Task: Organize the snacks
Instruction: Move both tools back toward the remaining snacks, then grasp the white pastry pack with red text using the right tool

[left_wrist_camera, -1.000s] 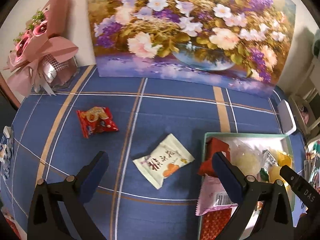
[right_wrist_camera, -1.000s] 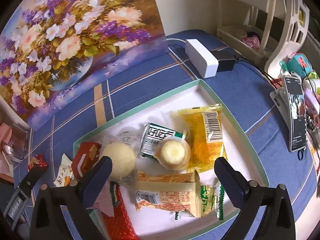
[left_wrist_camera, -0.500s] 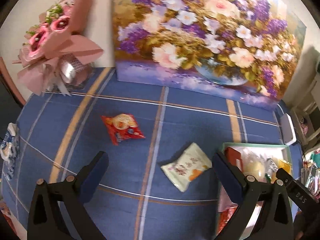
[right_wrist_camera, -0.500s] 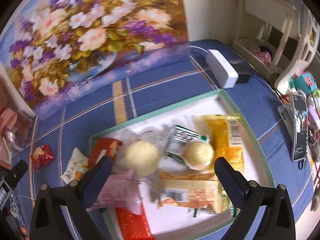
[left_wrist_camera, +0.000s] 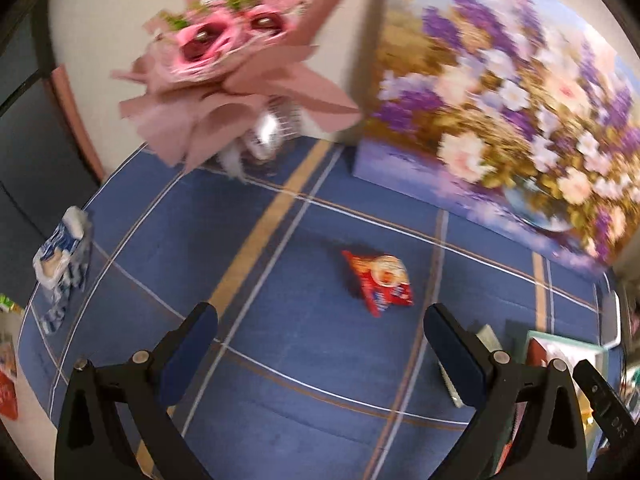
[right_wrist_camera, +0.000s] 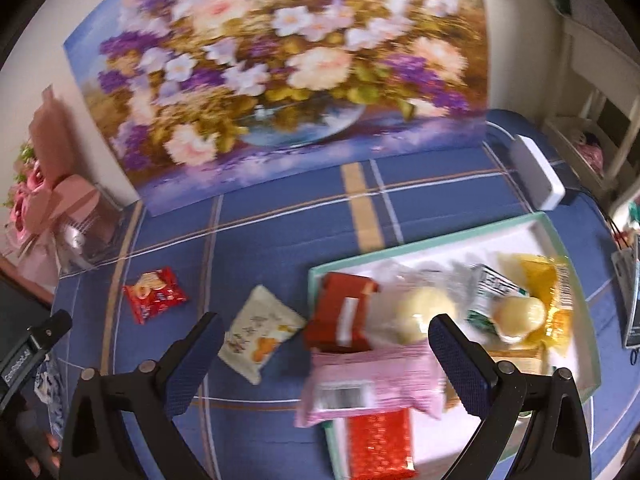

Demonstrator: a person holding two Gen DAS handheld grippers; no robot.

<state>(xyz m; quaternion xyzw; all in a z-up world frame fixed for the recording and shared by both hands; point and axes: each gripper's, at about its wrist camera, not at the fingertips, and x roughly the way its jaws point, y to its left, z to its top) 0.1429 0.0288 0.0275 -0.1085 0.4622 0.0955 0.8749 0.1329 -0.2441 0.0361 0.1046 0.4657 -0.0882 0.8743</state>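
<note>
Small red crinkly snack packet (left_wrist_camera: 378, 280) lies flat on the blue checked counter (left_wrist_camera: 280, 360), just ahead of the left gripper (left_wrist_camera: 320, 344), jaws released and empty. Centre over it, descend squarely. The right gripper (right_wrist_camera: 324, 344), likewise released, hovers near the white green-rimmed tray (right_wrist_camera: 440, 240).

**Materials and finishes**

The tablecloth (left_wrist_camera: 304, 364) looks like matt woven cloth. The red packet (left_wrist_camera: 378, 282) and pink packet (right_wrist_camera: 372, 384) are glossy film. The tray (right_wrist_camera: 516, 236) seems smooth, matt white inside. Gripper pads (right_wrist_camera: 460, 364) look finely textured; the bouquet (left_wrist_camera: 224, 76) wrap is matt paper.
</note>
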